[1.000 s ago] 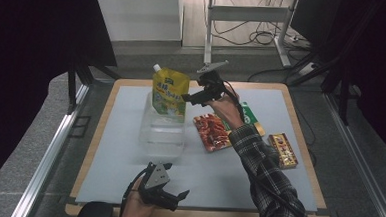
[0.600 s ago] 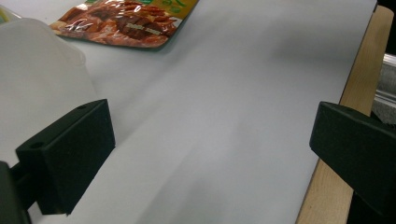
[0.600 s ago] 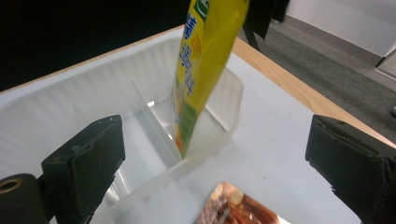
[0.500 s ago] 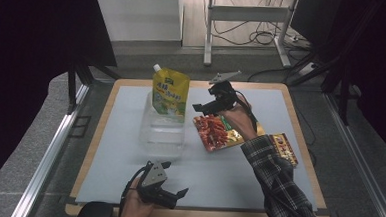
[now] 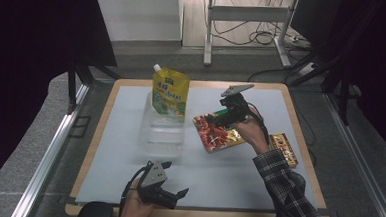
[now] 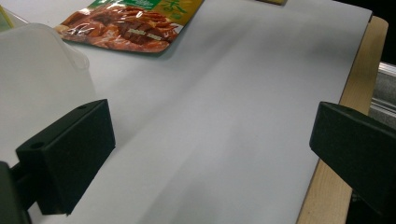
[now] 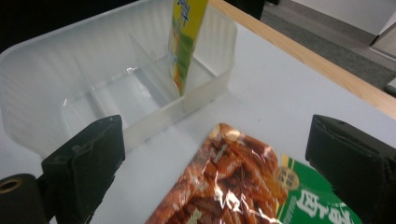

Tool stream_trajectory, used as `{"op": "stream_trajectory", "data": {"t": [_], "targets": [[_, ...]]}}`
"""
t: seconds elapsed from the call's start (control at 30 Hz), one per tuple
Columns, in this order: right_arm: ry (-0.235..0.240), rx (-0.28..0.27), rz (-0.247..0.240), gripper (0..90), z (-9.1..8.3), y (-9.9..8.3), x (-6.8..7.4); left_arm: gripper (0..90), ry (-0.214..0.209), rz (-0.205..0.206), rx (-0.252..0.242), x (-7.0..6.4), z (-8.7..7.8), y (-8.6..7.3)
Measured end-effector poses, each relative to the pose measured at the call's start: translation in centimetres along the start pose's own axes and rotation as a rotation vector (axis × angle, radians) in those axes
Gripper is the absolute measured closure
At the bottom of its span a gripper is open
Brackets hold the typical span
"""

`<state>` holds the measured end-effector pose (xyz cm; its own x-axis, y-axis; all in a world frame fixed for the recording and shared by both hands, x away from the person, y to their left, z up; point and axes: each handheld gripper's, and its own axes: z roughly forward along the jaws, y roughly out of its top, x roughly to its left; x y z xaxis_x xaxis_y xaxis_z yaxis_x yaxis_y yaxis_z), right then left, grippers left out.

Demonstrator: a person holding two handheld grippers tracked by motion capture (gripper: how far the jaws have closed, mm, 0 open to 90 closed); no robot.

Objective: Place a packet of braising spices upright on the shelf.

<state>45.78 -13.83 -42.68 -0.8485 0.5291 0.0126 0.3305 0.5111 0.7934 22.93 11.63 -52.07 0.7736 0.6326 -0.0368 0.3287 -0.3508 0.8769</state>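
Note:
A yellow-green spouted pouch (image 5: 170, 93) (image 7: 186, 37) stands upright in the far compartment of a clear plastic bin (image 5: 162, 132) (image 7: 56, 84). A red and green snack packet (image 5: 218, 134) (image 7: 243, 186) (image 6: 126, 25) lies flat on the white mat to the bin's right. My right gripper (image 5: 219, 114) (image 7: 215, 172) hovers over the packet's far end, jaws wide open with nothing between them. By the table's front edge my left gripper (image 5: 169, 193) (image 6: 210, 163) rests in a hand, open and empty, with the bin's corner (image 6: 37, 70) beside its left jaw.
A small orange-brown packet (image 5: 285, 148) lies near the mat's right side. The wooden table edge (image 6: 355, 70) (image 7: 303, 51) frames the white mat (image 5: 118, 159). Metal rails run along both sides of the table, and a stand with cables sits behind it.
My right gripper has drawn back from the pouch in the bin, moving right and toward the near side, and now hangs over the red and green packet. The left gripper has stayed put.

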Motion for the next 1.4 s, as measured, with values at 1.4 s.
{"op": "stream_trajectory", "data": {"t": [1.4], "targets": [[-0.133, 0.025, 0.107, 4.6, -3.5, -7.9, -3.9, 0.2, 0.015, 0.025, 0.028, -0.3, -0.2, -0.2]]}}
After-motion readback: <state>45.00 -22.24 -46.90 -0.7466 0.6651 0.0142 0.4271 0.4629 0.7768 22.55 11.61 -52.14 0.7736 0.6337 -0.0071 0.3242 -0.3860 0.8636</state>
